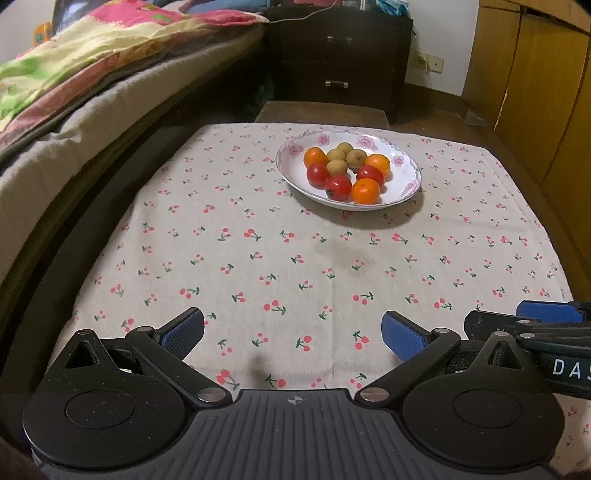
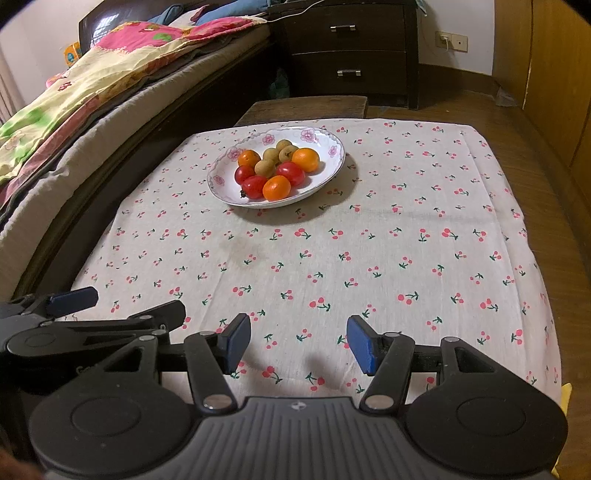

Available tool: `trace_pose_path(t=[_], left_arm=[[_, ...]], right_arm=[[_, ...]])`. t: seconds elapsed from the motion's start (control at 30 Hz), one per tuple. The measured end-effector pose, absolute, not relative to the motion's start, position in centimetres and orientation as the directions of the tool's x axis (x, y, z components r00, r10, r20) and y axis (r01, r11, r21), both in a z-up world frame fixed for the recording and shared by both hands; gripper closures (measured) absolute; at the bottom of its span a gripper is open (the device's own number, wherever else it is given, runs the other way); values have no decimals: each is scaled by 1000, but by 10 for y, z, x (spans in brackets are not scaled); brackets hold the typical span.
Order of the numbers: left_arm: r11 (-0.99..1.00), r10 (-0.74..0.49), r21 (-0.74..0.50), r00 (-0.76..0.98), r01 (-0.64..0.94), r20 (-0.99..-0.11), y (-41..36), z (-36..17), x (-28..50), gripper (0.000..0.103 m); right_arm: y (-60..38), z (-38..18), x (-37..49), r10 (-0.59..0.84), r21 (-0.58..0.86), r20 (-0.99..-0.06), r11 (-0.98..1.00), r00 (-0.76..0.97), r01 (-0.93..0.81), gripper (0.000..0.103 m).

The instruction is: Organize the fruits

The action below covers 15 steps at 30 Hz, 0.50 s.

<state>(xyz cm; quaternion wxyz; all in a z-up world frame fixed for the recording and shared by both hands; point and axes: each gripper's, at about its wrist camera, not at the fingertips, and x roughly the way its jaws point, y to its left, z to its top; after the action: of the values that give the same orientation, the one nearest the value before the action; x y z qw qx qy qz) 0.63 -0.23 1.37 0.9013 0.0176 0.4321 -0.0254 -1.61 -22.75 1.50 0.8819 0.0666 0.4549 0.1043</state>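
Only right view shows bed headboard (image 2: 96, 23) — yellow toy (image 2: 72, 52).

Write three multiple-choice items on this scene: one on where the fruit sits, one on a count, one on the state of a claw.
1. Where is the fruit?
A. Scattered over the cloth
B. In the white flower-rimmed oval plate
C. On the bed

2. How many round orange citrus fruits are there?
A. One
B. Three
C. Five

3. What is the state of the right claw?
A. Open and empty
B. Shut on a fruit
C. Pressed on the plate

Key: 1 B, since all the fruit lies heaped inside the plate on the cherry-print tablecloth. 2 B, since three orange ones show beside three red tomatoes and the small tan fruits. 3 A, since its blue pads stand apart over bare cloth.
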Motion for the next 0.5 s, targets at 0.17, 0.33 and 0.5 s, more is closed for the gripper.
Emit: trace_pose_path(t=[0.17, 0.33, 0.5], left_arm=[[998, -36, 2, 618, 61, -785, -2, 12, 5, 0], [998, -31, 8, 611, 61, -791, -2, 11, 5, 0], [998, -45, -11, 612, 60, -790, 0, 12, 3, 0]], right_arm=[[-227, 14, -18, 236, 206, -792, 971, 563, -118, 45], [-227, 13, -20, 227, 199, -800, 974, 556, -111, 45], [-229, 11, -21, 215, 192, -808, 976, 549, -100, 45]])
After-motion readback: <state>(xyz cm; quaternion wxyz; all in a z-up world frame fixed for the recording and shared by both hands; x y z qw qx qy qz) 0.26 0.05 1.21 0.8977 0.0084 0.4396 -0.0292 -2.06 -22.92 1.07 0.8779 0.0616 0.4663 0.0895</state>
